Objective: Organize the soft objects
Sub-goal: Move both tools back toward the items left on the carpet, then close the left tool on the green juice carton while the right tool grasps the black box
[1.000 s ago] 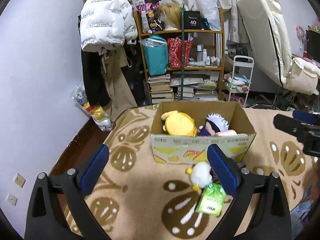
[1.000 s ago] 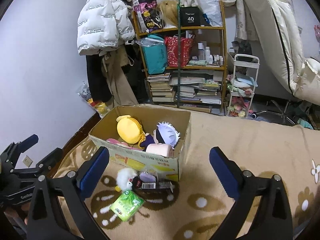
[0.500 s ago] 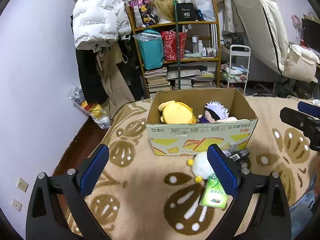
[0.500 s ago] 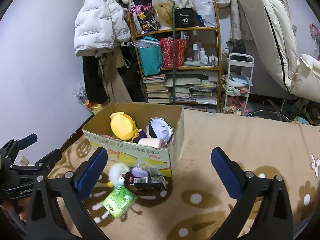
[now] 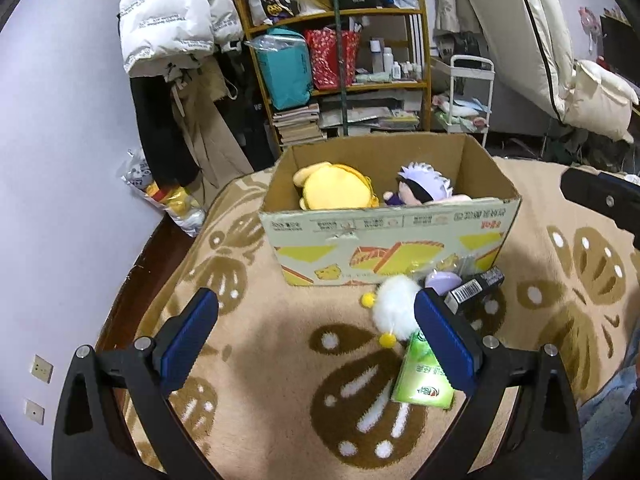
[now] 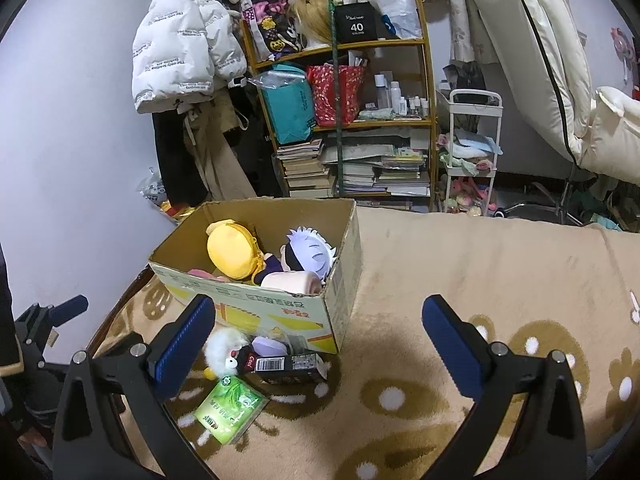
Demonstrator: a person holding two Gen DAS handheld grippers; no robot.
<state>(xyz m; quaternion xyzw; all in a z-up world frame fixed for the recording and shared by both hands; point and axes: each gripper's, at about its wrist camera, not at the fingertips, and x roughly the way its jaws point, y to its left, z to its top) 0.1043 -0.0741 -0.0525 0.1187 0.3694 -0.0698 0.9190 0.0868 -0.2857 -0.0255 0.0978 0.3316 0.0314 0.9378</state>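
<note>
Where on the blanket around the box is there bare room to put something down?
Free: the blanket right of the cardboard box, out past the right gripper, and the patch left of the box under the left gripper. Crowded: the box's front, where the white fluffy toy, black carton, purple item and green tissue pack cluster.

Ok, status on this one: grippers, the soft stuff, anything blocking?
Left gripper open, empty. Right gripper open, empty. White fluffy plush on the blanket before the cardboard box. Green tissue pack and black carton crowd it.
</note>
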